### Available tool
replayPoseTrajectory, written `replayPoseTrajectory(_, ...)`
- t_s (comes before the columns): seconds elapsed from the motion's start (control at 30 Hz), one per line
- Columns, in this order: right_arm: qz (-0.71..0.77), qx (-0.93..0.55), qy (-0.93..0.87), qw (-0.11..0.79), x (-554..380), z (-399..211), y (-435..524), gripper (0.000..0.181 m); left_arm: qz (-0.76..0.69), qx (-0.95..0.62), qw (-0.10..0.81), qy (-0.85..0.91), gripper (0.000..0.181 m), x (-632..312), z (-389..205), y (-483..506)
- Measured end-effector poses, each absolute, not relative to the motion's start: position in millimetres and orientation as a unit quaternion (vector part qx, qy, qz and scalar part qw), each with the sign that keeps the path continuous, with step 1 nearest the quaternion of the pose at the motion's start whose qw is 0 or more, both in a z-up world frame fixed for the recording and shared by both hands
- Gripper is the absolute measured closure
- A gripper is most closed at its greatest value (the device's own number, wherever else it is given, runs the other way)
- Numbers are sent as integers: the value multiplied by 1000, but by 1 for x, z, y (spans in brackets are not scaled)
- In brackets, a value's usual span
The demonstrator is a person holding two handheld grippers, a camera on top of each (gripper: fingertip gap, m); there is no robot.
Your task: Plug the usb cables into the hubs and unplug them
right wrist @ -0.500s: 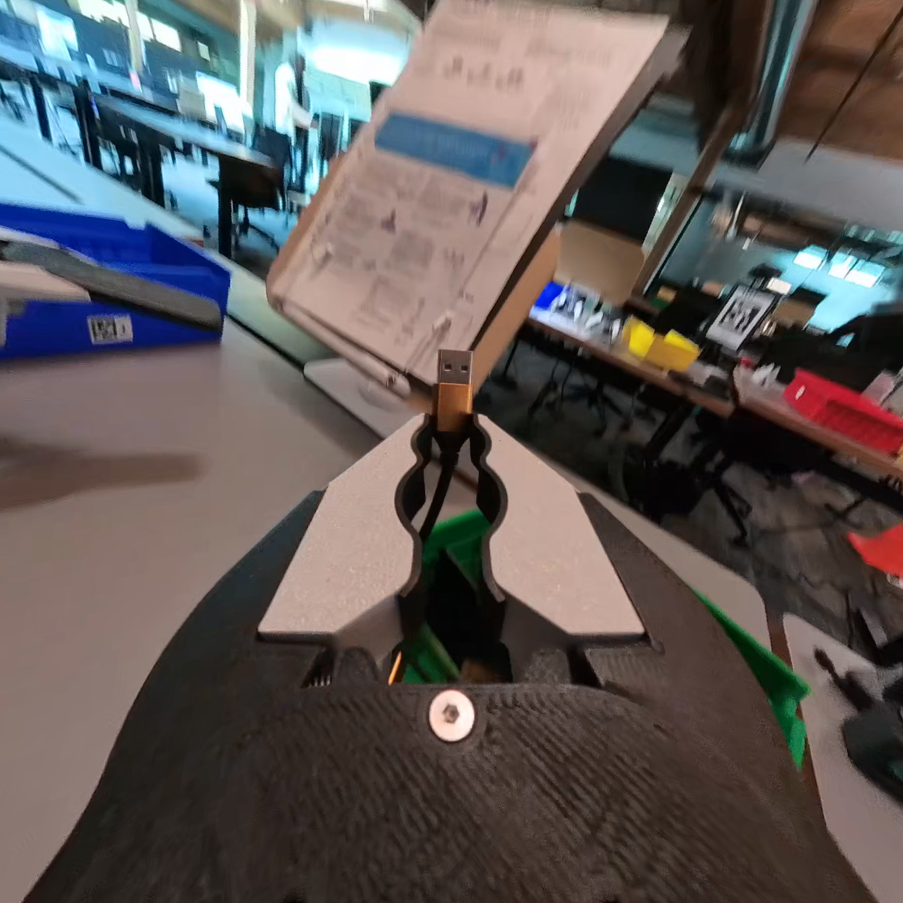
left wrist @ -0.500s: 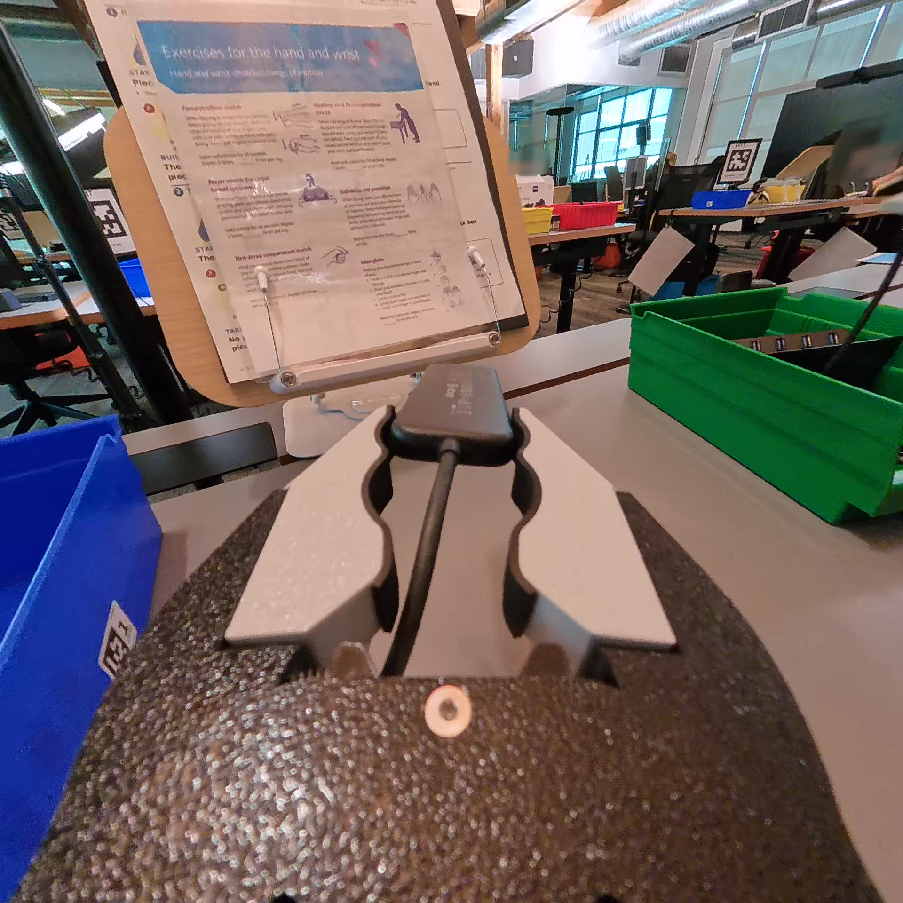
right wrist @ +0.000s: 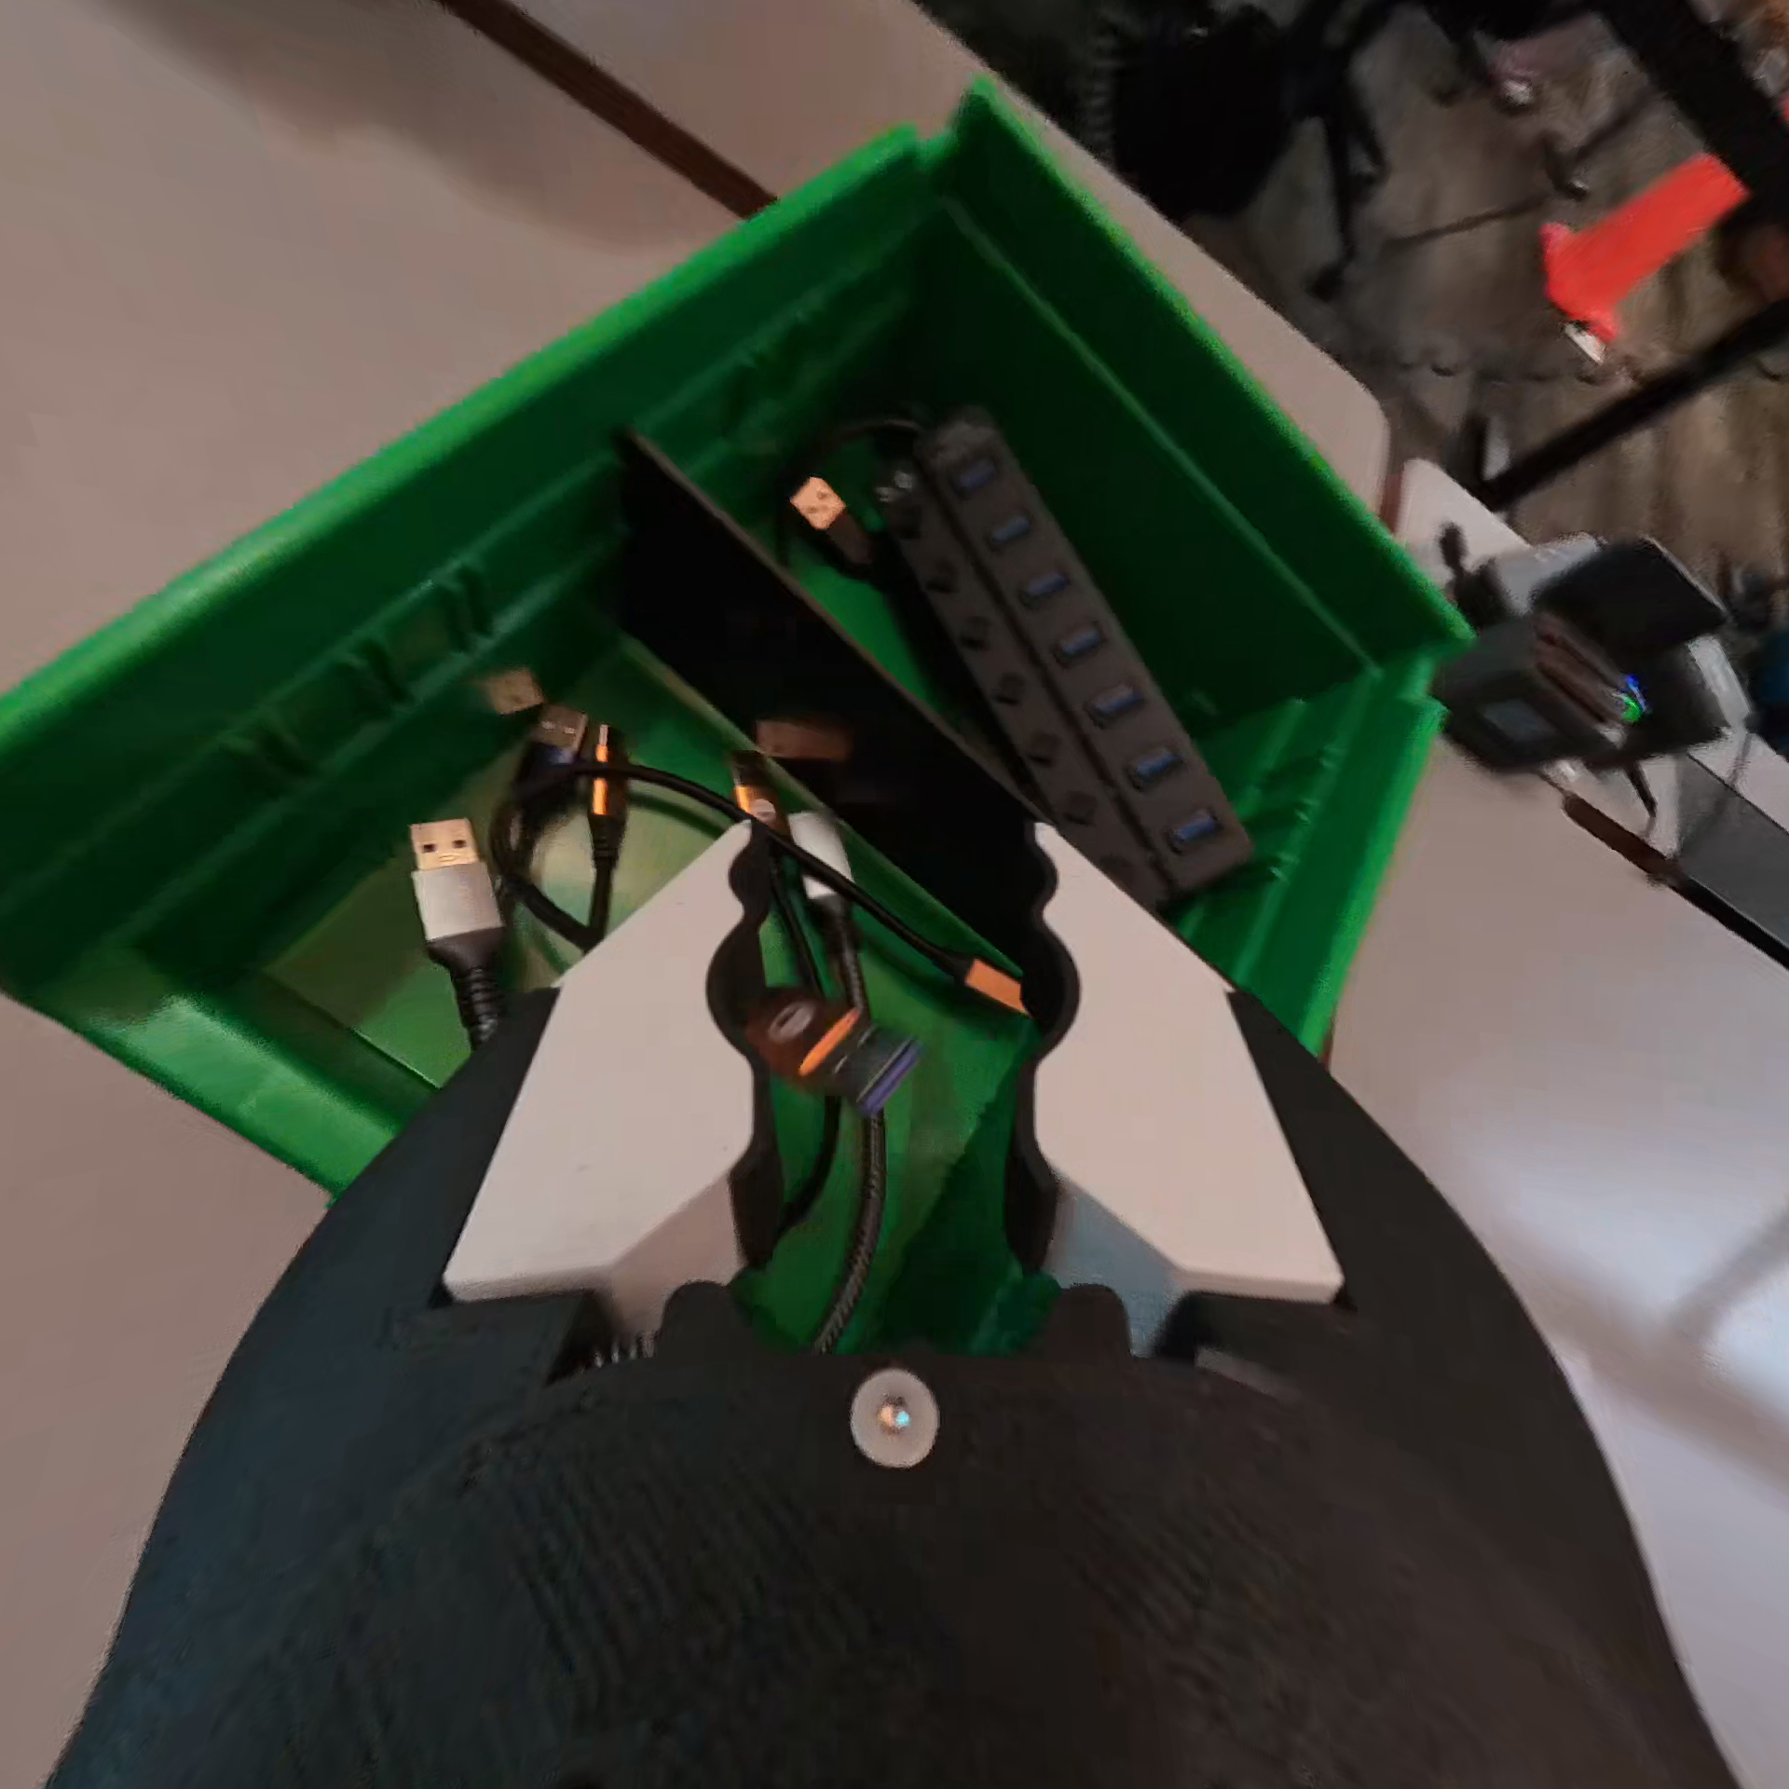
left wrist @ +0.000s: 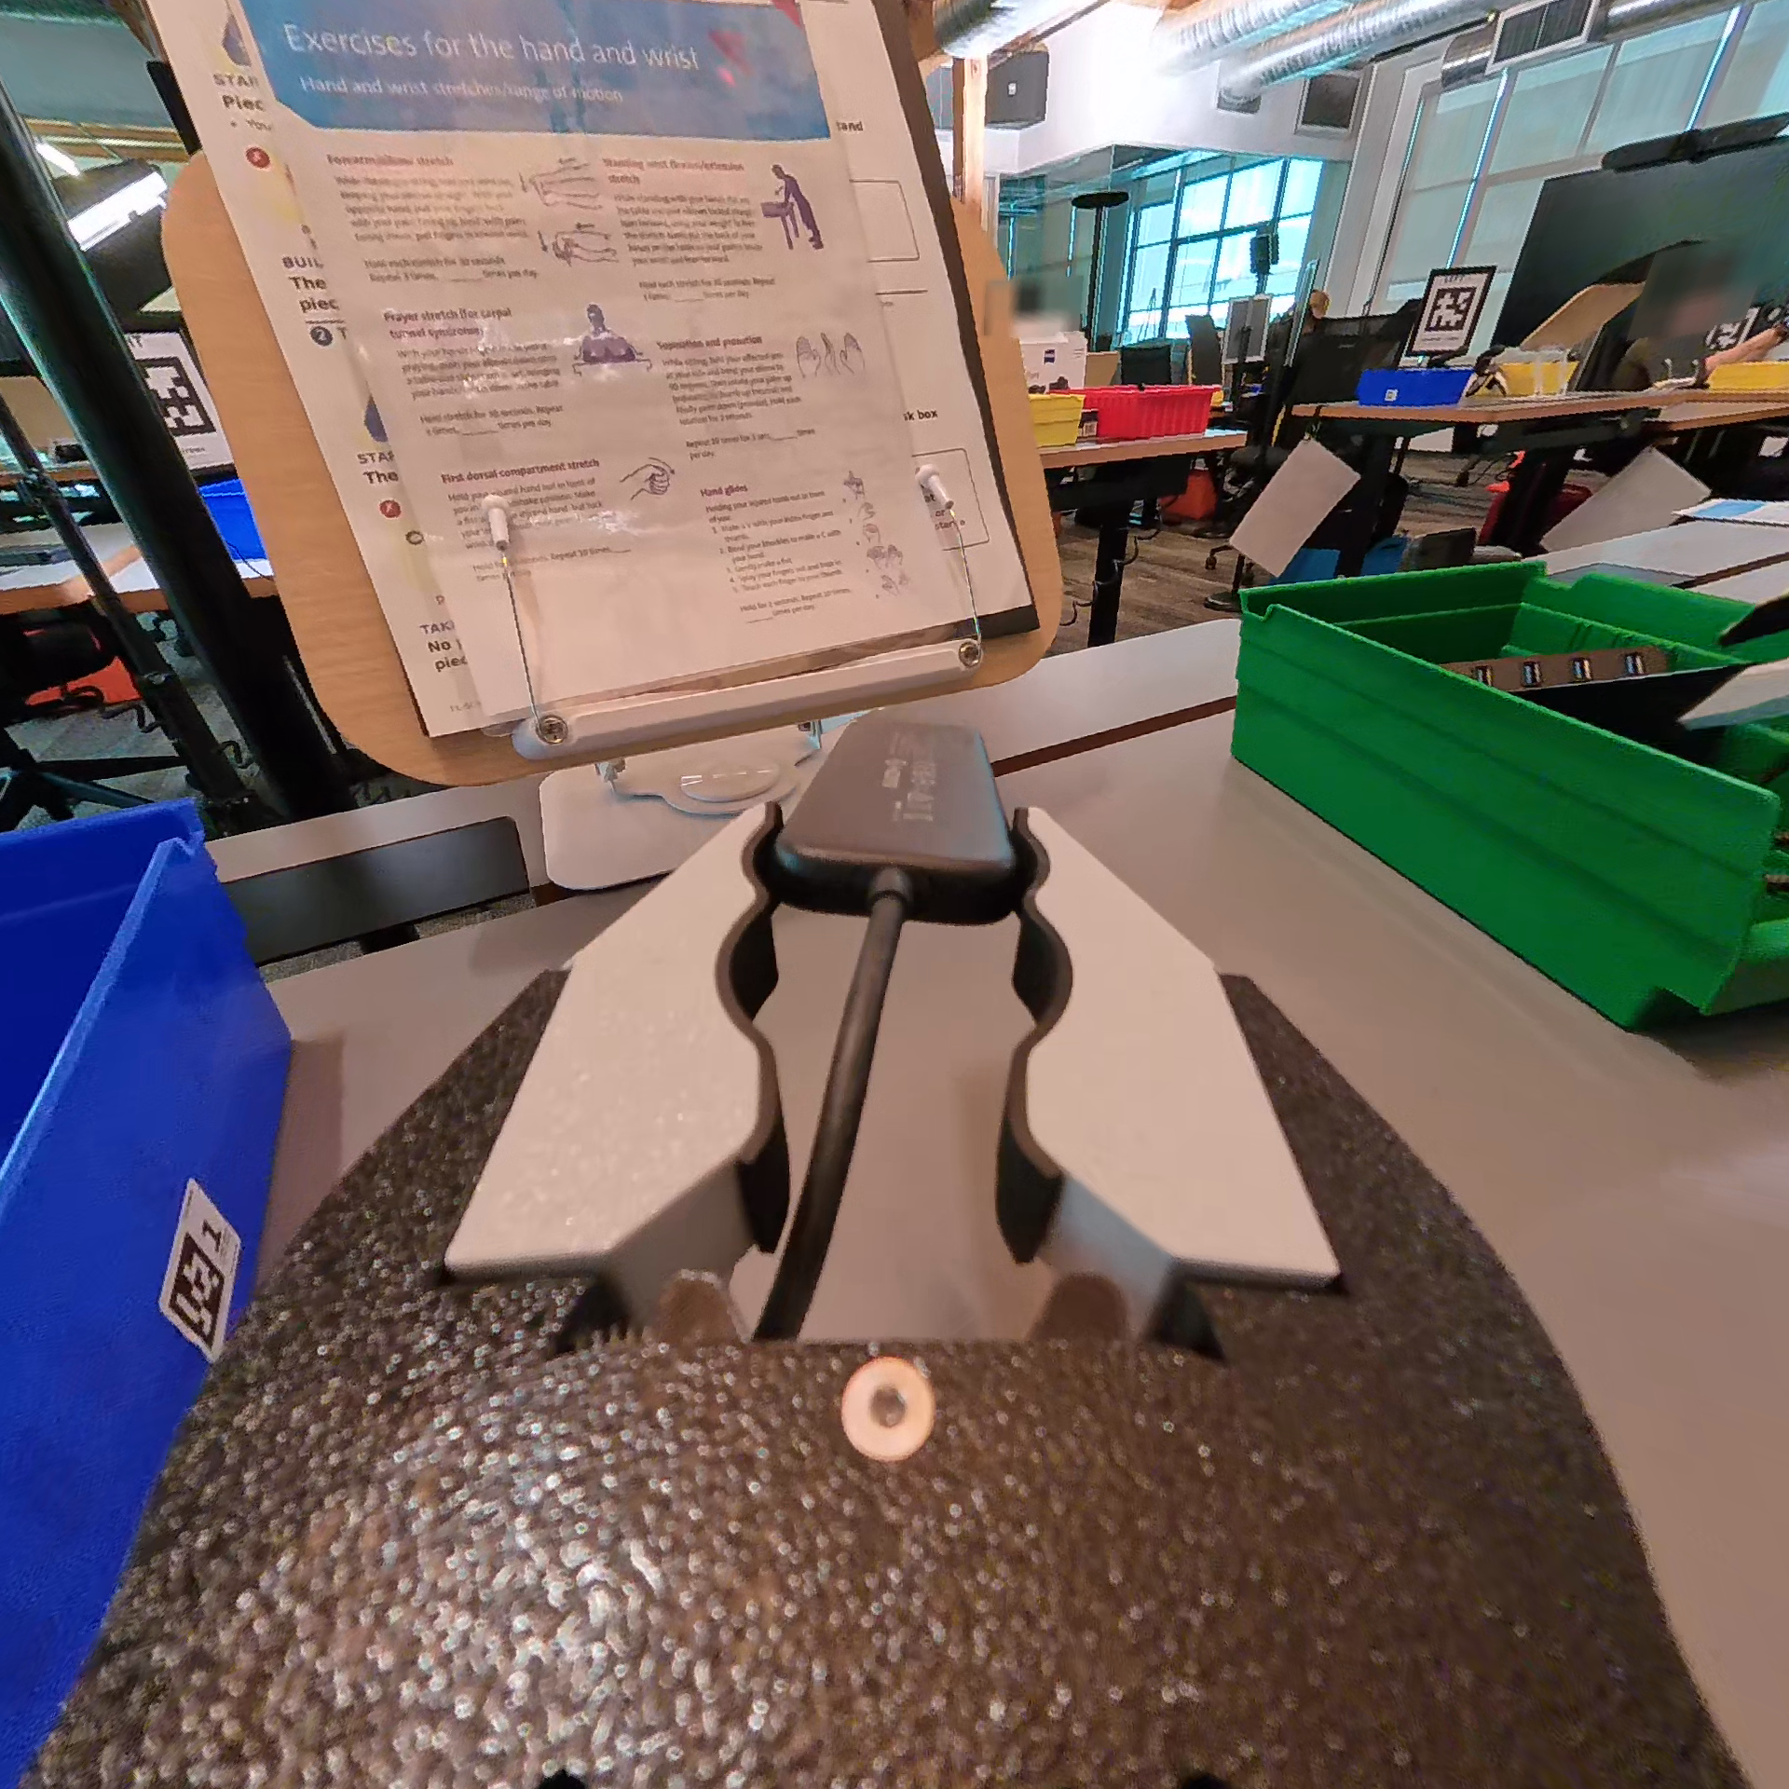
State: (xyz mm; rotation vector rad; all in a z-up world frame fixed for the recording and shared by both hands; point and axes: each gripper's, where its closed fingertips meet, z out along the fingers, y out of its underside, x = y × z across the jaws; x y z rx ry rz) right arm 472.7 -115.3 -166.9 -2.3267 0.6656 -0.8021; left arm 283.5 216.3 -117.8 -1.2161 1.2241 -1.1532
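The left gripper [left wrist: 893, 852], with flat grey metal fingers on a rough, speckled black body, was clamped on the near end of a slim dark grey hub [left wrist: 895, 802]. The smooth, rounded slab was held above the grey table [left wrist: 1355, 1113], its long axis pointing straight ahead toward a wooden document stand [left wrist: 1007, 484], its round black cord [left wrist: 842, 1084] trailing back between the fingers. The right gripper [right wrist: 895, 852] hovered with jaws spread wide and empty over a green plastic bin [right wrist: 319, 620] split by a black divider [right wrist: 774, 620]. Loose cables [right wrist: 600, 803] with metal and orange plugs lay tangled in the near compartment, one silver plug [right wrist: 443, 852] pointing away. In the far compartment a long black hub [right wrist: 1075, 658] with a row of blue ports lay slantwise, leaning on the divider. A blue bin [left wrist: 106, 1113] stood on the left.
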Motion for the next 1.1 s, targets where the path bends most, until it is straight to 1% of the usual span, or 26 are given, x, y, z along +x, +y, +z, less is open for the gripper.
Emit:
replayPoseTrajectory(0.07,-307,-855,283,307,469,-156,-131,122,-481,-507,504,507,136,284,-119,217)
replayPoseTrajectory(0.13,-339,-837,303,305,465,-144,-151,103,-482,-509,502,506,136,284,-119,217)
replayPoseTrajectory(0.17,-372,-825,304,298,465,-135,-162,97,-484,-508,501,506,136,284,-118,216)
replayPoseTrajectory(0.2,-398,-813,300,299,462,-126,-167,94,-487,-506,499,508,136,284,-118,214)
replayPoseTrajectory(0.27,-390,-807,271,351,446,-114,-145,93,-501,-496,488,515,136,284,-116,207)
replayPoseTrajectory(0.37,-248,-825,165,480,385,-117,-58,85,-527,-464,463,540,136,284,-115,189)
replayPoseTrajectory(0.4,-194,-817,118,531,359,-115,-25,85,-548,-442,447,552,136,282,-113,178)
replayPoseTrajectory(0.47,-86,-779,26,620,306,-108,28,86,-611,-372,379,587,136,273,-108,147)
replayPoseTrajectory(0.53,7,-752,-21,659,273,-108,59,86,-681,-291,286,608,136,252,-100,116)
replayPoseTrajectory(0.6,70,-725,-24,685,263,-106,74,84,-720,-230,241,609,136,233,-91,101)
replayPoseTrajectory(0.67,125,-691,-33,711,251,-99,75,85,-730,-195,216,618,136,221,-90,94)
replayPoseTrajectory(0.73,187,-665,-54,721,235,-93,68,98,-727,-180,215,627,136,218,-91,90)
replayPoseTrajectory(0.77,218,-656,-48,721,231,-91,65,101,-723,-170,227,631,136,218,-92,89)
replayPoseTrajectory(0.83,293,-655,-3,697,229,-95,62,101,-706,-134,273,639,136,215,-93,85)
replayPoseTrajectory(0.9,382,-654,73,648,232,-101,62,100,-688,-99,308,649,136,212,-94,80)
replayPoseTrajectory(0.93,420,-635,105,640,235,-98,62,105,-680,-90,319,654,136,211,-95,78)
replayPoseTrajectory(1.0,479,-608,116,623,230,-91,56,131,-665,-73,329,666,136,209,-97,75)
replayPoseTrajectory(1.03,483,-610,110,618,226,-91,55,136,-655,-70,341,670,136,210,-99,75)
replayPoseTrajectory(1.1,451,-652,112,600,223,-105,57,136,-642,-59,345,682,136,210,-105,72)
